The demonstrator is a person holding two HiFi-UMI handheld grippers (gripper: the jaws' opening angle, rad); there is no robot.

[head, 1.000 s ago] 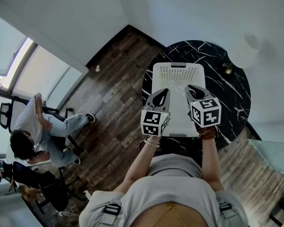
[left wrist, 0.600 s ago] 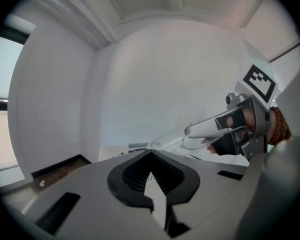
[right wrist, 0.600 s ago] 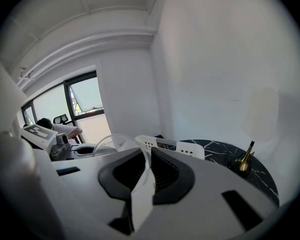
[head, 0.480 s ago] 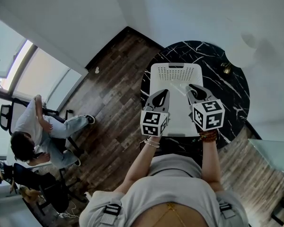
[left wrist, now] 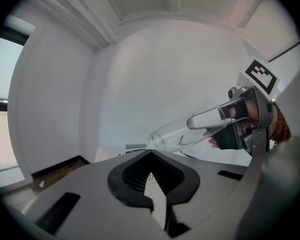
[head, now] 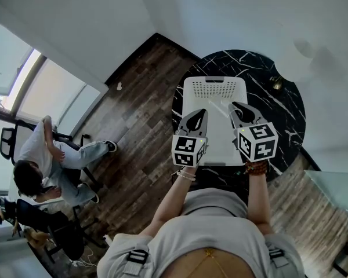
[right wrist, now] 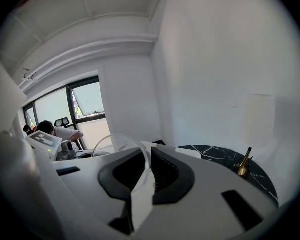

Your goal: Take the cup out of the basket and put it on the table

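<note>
1. The right gripper (right wrist: 149, 153) has its 2 jaws closed narrowly on the wall of the clear transparent cup (left wrist: 175, 134).
2. The cup is tilted in the air over the white perforated plastic basket (head: 214, 88).
3. The left gripper (left wrist: 150, 156) has its jaws together, holding nothing.
4. The basket stands on the round black marble table (head: 287, 117).

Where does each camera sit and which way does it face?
Head view: on the head, steeply down at basket and table; arms, left gripper, right gripper show.
Left gripper view: on it, facing a wall; shows the right gripper holding the cup.
Right gripper view: along its jaws clamped on the cup.
Gripper views share the cup.
</note>
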